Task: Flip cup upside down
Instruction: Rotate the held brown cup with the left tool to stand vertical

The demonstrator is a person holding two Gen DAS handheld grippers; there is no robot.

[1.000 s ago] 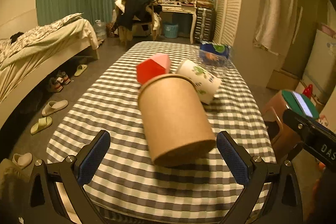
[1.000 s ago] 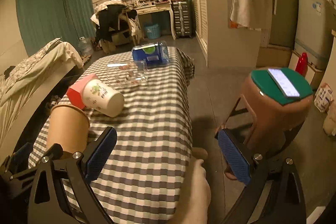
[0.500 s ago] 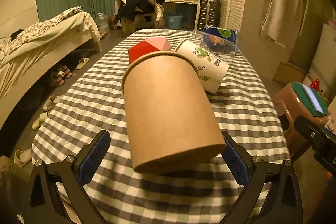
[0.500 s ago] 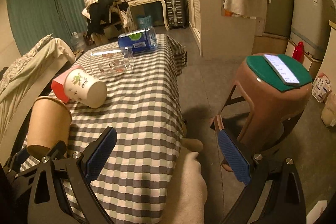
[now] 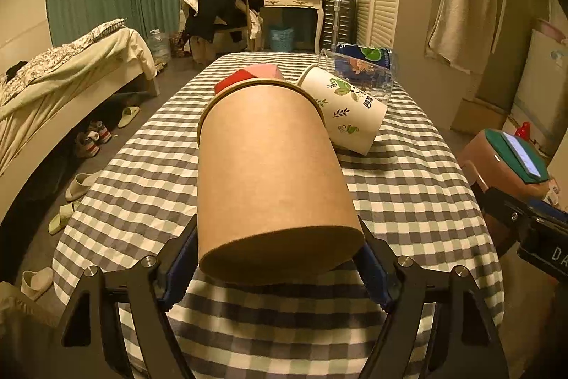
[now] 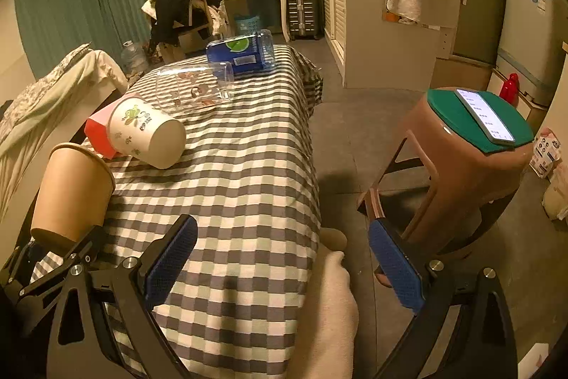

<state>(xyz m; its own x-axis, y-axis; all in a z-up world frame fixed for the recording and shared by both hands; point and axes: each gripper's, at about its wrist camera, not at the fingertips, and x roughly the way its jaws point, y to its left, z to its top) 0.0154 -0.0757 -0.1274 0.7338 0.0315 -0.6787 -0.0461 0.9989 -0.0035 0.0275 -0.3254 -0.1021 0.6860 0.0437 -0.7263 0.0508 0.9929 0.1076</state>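
Over table edge | left gripper (image 5: 277, 267) now clamped on brown cup (image 5: 269, 173), previously apart | right gripper (image 6: 280, 267) fingers apart

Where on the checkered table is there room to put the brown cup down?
Bare cloth lies on the table's near half, between the brown paper cup and the right edge. It is crowded farther back: white leafy cup, red box, clear cup, blue container.
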